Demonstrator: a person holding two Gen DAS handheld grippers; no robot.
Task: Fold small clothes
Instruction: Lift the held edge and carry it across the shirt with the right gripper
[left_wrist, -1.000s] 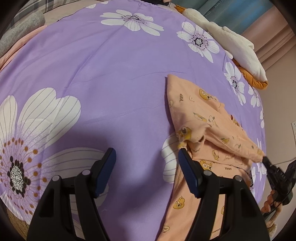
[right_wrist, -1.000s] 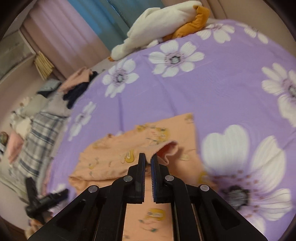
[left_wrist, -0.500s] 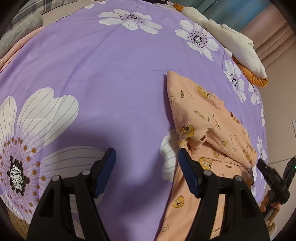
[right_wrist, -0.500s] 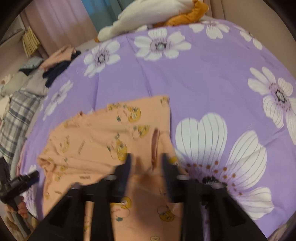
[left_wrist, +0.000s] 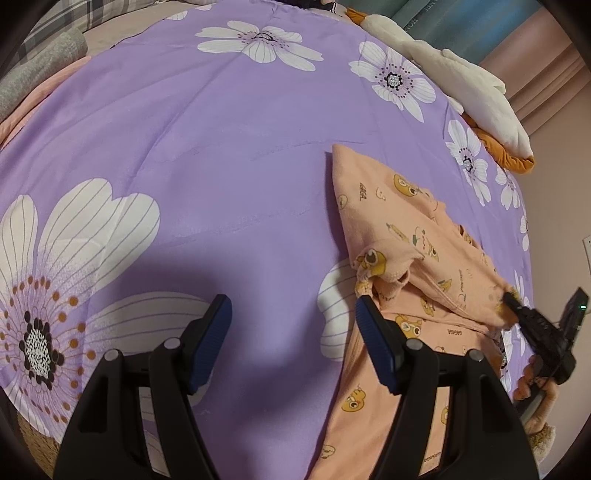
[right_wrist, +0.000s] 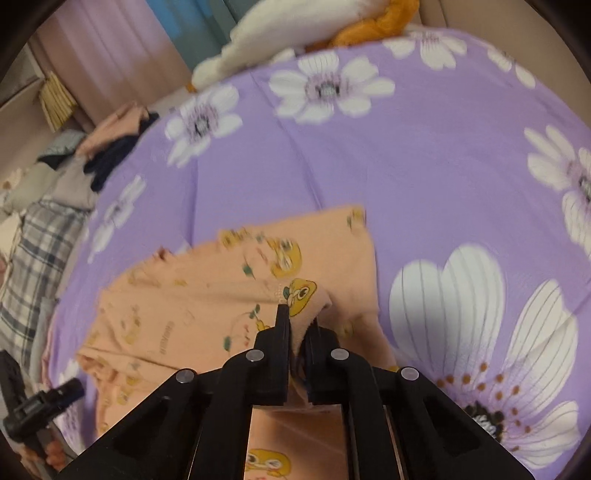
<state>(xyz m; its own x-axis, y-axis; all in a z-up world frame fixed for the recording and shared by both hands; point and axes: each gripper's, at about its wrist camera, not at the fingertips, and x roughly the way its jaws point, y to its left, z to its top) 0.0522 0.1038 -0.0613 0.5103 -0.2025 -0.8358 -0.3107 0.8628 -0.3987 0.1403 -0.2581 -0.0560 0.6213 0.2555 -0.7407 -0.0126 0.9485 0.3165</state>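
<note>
Orange garment (right_wrist: 207, 314) lower part cut off by frame edge; far pile (right_wrist: 110, 155) motion-blurred.

Peach cartoon-print garment (left_wrist: 417, 236) lies partly folded on the bed, one edge lifted.

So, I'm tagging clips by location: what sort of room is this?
Most likely a bedroom: a purple flowered bedsheet covers a bed, a white plush toy lies at its far edge, and curtains hang behind.
</note>
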